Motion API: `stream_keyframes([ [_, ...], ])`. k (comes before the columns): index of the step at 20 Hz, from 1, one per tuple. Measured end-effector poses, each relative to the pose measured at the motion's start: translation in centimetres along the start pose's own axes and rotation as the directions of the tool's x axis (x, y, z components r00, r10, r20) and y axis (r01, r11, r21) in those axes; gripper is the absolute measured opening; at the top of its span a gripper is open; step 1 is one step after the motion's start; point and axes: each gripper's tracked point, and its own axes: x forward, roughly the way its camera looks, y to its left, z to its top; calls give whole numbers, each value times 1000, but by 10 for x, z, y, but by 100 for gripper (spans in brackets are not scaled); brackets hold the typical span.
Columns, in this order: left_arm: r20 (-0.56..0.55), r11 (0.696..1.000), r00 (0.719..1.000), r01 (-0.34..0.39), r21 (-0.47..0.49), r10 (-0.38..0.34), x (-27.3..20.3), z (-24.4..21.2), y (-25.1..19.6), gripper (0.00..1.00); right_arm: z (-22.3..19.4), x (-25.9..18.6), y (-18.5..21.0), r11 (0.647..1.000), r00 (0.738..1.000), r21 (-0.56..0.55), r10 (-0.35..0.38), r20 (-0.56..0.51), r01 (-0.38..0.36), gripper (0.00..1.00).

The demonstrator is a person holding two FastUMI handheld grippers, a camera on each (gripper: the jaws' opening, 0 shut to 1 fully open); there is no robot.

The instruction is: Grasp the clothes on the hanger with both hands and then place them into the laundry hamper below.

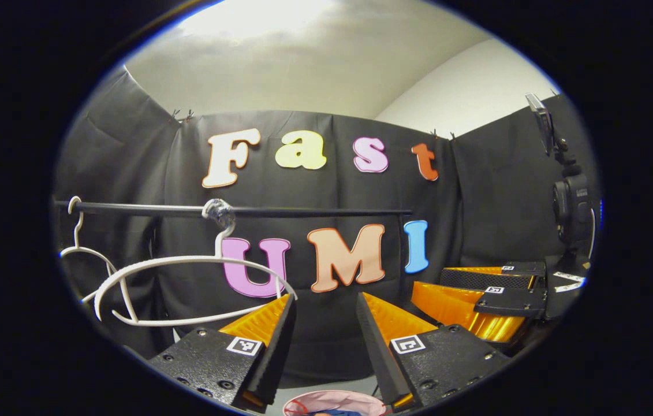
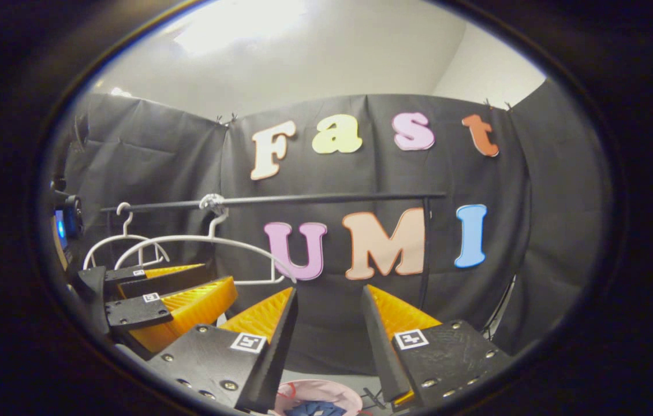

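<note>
Two bare white hangers hang on a black rail in front of the booth wall. Below, at the bottom edge of both views, stands a pink laundry hamper with blue clothes lying inside. My left gripper is open, with nothing between its orange fingers, just right of the nearer hanger. My right gripper is also open and holds nothing. Each sees the other alongside: the right gripper to the right, the left gripper to the left.
A second white hanger sits at the rail's left end. A camera on a stand rises at the right of the left gripper view. The rail's upright post stands at its right end.
</note>
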Motion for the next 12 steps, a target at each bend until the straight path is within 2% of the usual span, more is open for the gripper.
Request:
stream_keyframes([
  [2, 19, 1000, 1000, 5, -8, -5, -6, 10, 1, 67, 11, -11, -1, 1000, 1000, -6, -12, 27, 12, 62],
  [4, 29, 1000, 1000, 6, -8, -6, -10, 17, 2, 76, 17, -18, -5, 999, 999, -18, -26, 43, 27, 62],
  [8, 22, 1000, 1000, -15, 3, 15, -15, 14, 7, 85, 19, -22, -5, 999, 999, -34, -28, 46, 29, 61],
  [9, 20, 1000, 1000, -20, 7, 20, -16, 13, 8, 85, 18, -22, -5, 999, 999, -36, -26, 47, 28, 66],
  [10, 18, 1000, 1000, -24, 8, 23, -18, 13, 9, 90, 18, -21, -5, 999, 999, -36, -23, 43, 25, 62],
  [12, 13, 1000, 1000, -28, 2, 28, -19, 12, 10, 92, 16, -21, -6, 999, 999, -38, -20, 36, 21, 62],
])
